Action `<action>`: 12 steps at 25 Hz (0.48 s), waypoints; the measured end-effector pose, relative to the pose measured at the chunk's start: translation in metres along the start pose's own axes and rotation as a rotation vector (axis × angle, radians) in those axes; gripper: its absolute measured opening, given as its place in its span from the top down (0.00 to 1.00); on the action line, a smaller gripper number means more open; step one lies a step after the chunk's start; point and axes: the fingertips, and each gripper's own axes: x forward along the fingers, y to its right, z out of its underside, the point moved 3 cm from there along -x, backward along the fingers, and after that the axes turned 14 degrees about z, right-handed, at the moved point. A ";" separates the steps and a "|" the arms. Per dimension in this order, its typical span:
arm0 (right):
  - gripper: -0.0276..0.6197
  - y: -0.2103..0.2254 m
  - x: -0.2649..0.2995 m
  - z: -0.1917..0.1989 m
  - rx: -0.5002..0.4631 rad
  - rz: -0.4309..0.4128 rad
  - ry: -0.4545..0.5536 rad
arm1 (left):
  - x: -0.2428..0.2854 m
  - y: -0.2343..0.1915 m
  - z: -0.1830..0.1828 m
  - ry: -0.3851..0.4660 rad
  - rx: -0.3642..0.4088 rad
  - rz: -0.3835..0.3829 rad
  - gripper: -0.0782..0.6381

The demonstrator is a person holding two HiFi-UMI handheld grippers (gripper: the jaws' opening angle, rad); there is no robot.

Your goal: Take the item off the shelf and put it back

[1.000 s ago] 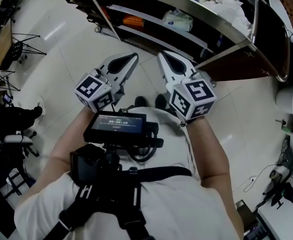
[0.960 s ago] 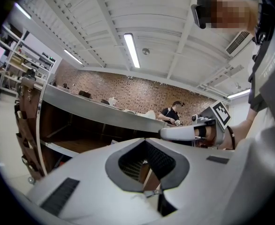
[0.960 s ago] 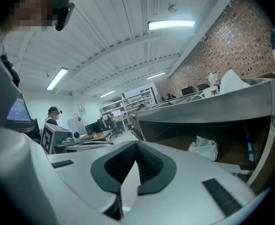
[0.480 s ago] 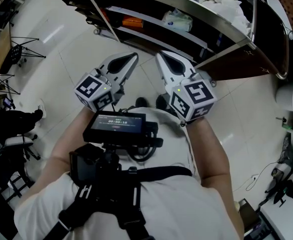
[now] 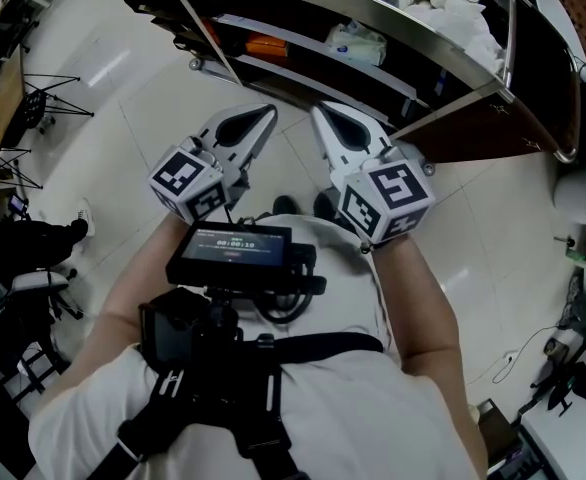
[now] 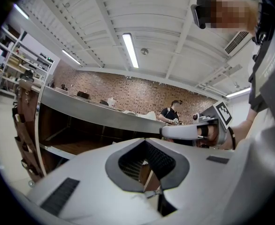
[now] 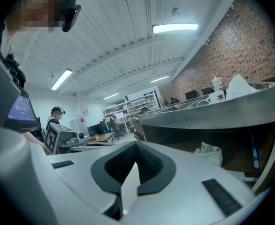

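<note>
A white crinkled bag [image 5: 353, 40] lies on the middle shelf of a metal shelf unit [image 5: 425, 40]; in the right gripper view the bag [image 7: 209, 153] sits ahead and to the right. An orange item [image 5: 266, 43] lies further left on the same shelf. My left gripper [image 5: 269, 114] and right gripper [image 5: 320, 111] are held side by side in front of the shelf, short of it, both pointing at it. Each is shut with nothing between its jaws, as the left gripper view [image 6: 145, 140] and right gripper view [image 7: 136, 144] show.
Cups and white cloths [image 5: 453, 13] crowd the top shelf. Tiled floor [image 5: 123, 98] spreads to the left. Black stands [image 5: 43, 98] and chairs stand at the far left, cables and equipment [image 5: 573, 368] at the right. Other people work at desks [image 7: 104, 125] in the background.
</note>
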 end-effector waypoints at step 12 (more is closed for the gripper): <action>0.96 0.005 -0.004 -0.004 0.006 -0.032 0.016 | 0.010 0.009 -0.004 -0.008 -0.014 -0.011 0.88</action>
